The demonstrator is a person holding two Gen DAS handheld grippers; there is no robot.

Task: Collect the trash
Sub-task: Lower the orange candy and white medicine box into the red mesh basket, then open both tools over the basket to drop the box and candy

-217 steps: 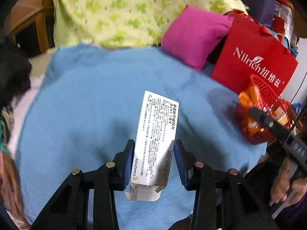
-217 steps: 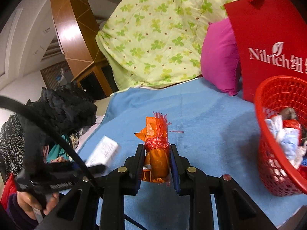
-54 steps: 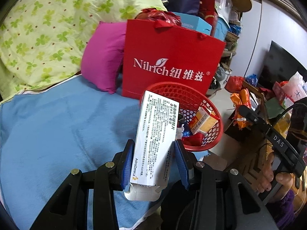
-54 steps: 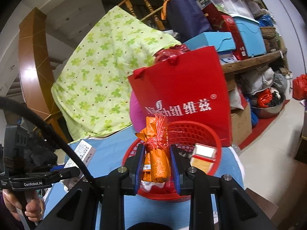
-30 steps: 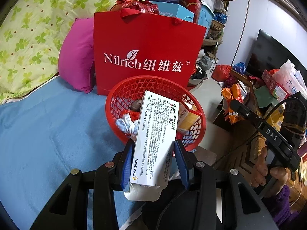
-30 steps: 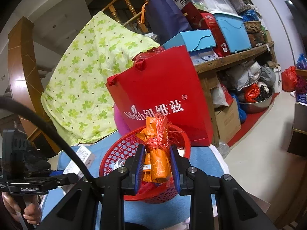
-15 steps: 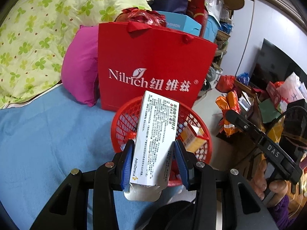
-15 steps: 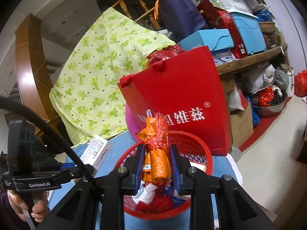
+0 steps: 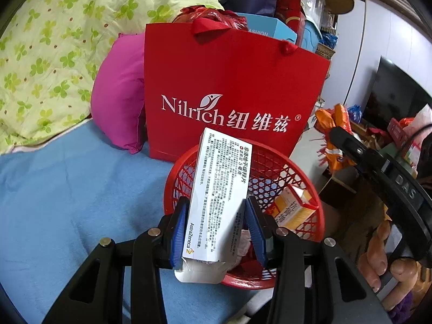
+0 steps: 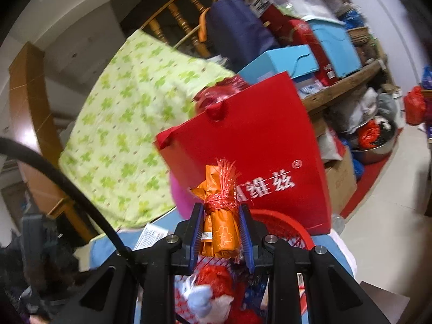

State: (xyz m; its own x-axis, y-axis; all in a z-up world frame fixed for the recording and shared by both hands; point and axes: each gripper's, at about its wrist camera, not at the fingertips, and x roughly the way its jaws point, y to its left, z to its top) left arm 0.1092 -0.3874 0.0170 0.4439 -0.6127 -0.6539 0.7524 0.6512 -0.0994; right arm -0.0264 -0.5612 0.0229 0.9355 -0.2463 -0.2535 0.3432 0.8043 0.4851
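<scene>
My left gripper (image 9: 216,226) is shut on a white medicine box (image 9: 220,197) and holds it over the near rim of the red mesh basket (image 9: 307,197). The basket holds an orange carton (image 9: 293,208) and other trash. My right gripper (image 10: 220,232) is shut on an orange wrapper bundle (image 10: 220,226) tied with red netting, right above the same basket (image 10: 286,228), whose crumpled red and white trash (image 10: 213,294) shows below the fingers. The right gripper and its bundle (image 9: 334,135) also show at the right of the left wrist view.
A red Nilrich paper bag (image 9: 229,94) stands just behind the basket, with a magenta pillow (image 9: 118,100) to its left. The basket sits at the edge of a blue blanket (image 9: 67,194). A green patterned quilt (image 9: 54,40) lies behind. Stacked boxes and clutter (image 10: 310,46) fill the back right.
Both grippers have moved closer to the basket with their loads. The right gripper has dropped until it is right over the basket's contents. Both grips are unchanged.
</scene>
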